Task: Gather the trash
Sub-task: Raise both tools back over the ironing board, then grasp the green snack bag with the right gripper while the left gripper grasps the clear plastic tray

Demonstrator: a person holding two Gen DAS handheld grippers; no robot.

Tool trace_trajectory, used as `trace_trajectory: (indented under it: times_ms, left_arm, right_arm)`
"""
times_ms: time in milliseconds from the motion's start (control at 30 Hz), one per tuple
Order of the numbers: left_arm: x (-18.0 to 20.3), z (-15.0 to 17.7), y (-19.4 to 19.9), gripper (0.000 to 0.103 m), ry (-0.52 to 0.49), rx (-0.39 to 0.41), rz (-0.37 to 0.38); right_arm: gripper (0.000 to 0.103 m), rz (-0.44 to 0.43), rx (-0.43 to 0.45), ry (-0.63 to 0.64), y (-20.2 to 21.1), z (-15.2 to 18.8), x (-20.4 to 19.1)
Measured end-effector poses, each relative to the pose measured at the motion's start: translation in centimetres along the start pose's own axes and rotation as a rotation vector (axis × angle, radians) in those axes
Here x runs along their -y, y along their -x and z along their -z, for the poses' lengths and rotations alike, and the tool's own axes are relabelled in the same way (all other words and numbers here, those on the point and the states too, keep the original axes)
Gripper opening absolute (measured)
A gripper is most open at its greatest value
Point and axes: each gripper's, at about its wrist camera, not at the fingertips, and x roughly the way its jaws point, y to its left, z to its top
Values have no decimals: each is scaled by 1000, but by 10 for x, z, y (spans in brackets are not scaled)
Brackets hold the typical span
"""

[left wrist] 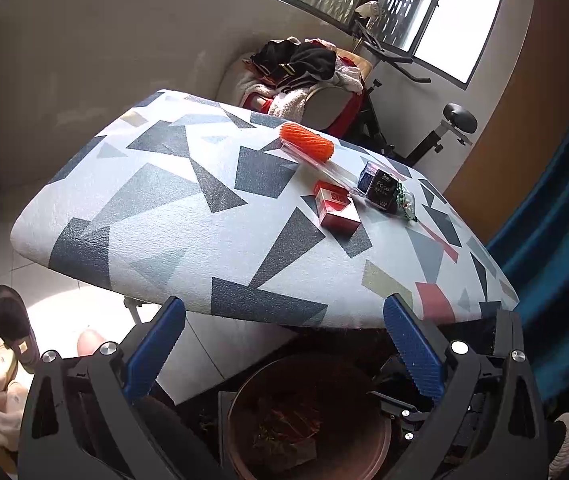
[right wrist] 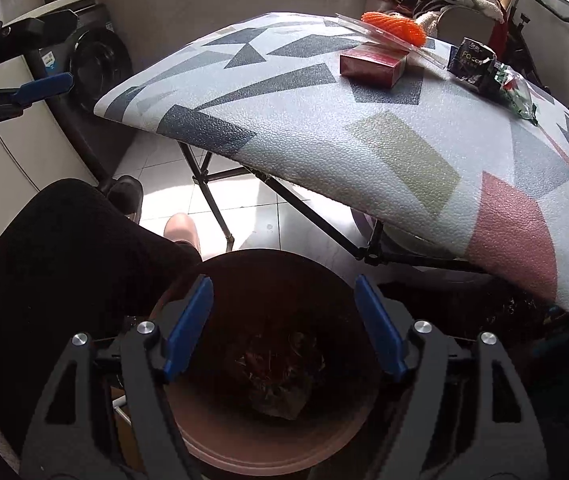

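Observation:
On the patterned table (left wrist: 188, 216) lie an orange foam net (left wrist: 307, 145), a clear plastic strip (left wrist: 332, 170), a red box (left wrist: 337, 209), a dark packet (left wrist: 380, 188) and a green wrapper (left wrist: 406, 202). My left gripper (left wrist: 284, 320) is open and empty, hanging off the table's near edge. A brown bin (right wrist: 268, 454) stands on the floor below that edge, with crumpled trash (right wrist: 280, 376) at its bottom. Directly above the bin's mouth, my right gripper (right wrist: 284, 300) is open with nothing between its fingers. The red box (right wrist: 374, 65) and orange net (right wrist: 398, 26) also show in the right wrist view.
Folding table legs (right wrist: 220, 216) stand behind the bin. A person's dark-clad leg (right wrist: 68, 264) and foot (right wrist: 180, 232) are left of it. Slippers (left wrist: 0, 376) lie on the tiled floor. A chair piled with clothes (left wrist: 304, 68) and an exercise bike (left wrist: 436, 136) stand beyond the table.

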Motion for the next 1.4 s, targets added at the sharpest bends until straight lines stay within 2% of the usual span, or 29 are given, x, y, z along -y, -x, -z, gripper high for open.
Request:
trace_trajectory:
  times_ms: [33,133,500,867,967,1100,1200,1400]
  left_arm:
    - [0,0,0,97,-1,-3,1]
    - [1,0,-2,97,-5,-11,1]
    - [2,-8,-9,97,-14,-15,2]
    - [1,-39,-28,97,1,-3,16]
    - [-2,-48,-38,97,9,-6,18]
    - [-4,-59,-52,97,17,-7,26]
    - [-5,-67,-66,97,25,-10,35]
    - [-9,-82,-98,97,90,-36,74]
  right_arm:
    - [89,7,12,-2,3,-1,0]
    - [95,24,43,-16,9,-3,4]
    - [97,126,136,-111,31,-20,46]
    - [97,252,204,-197,47,-77,144]
    - [97,343,190,-159,39,-100,171]
    - [95,402,133,-91,15,-129,207]
    - [82,449,74,2,-5,-147,220]
    - [77,466,0,154,-40,-174,234]
